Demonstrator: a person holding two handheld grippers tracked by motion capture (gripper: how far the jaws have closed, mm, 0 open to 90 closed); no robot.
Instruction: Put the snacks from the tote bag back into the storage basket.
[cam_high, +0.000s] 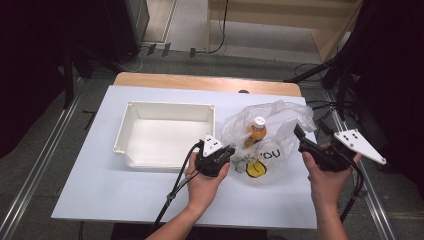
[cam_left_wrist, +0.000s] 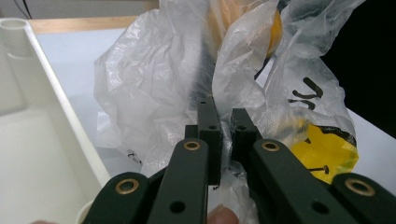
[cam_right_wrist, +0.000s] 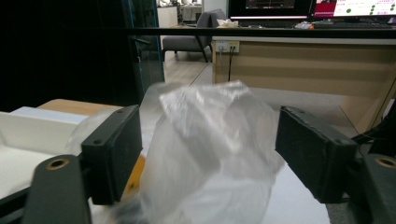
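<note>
Orange bottle (cam_high: 256, 133) half veiled inside the crumpled plastic bag (cam_high: 280, 125), its label unreadable. Bag's black lettering (cam_left_wrist: 308, 95) folds away at three o'clock. In the right gripper view the bag's folds blur up close.

High view: fixed overhead, looks fwd/down on table (cam_high: 100, 200). Left gripper view: v. close to plastic bag (cam_left_wrist: 154, 84), tray (cam_left_wrist: 60, 116) beside. Right gripper view: low, faces across bag toward room. All three share bag + tray.
</note>
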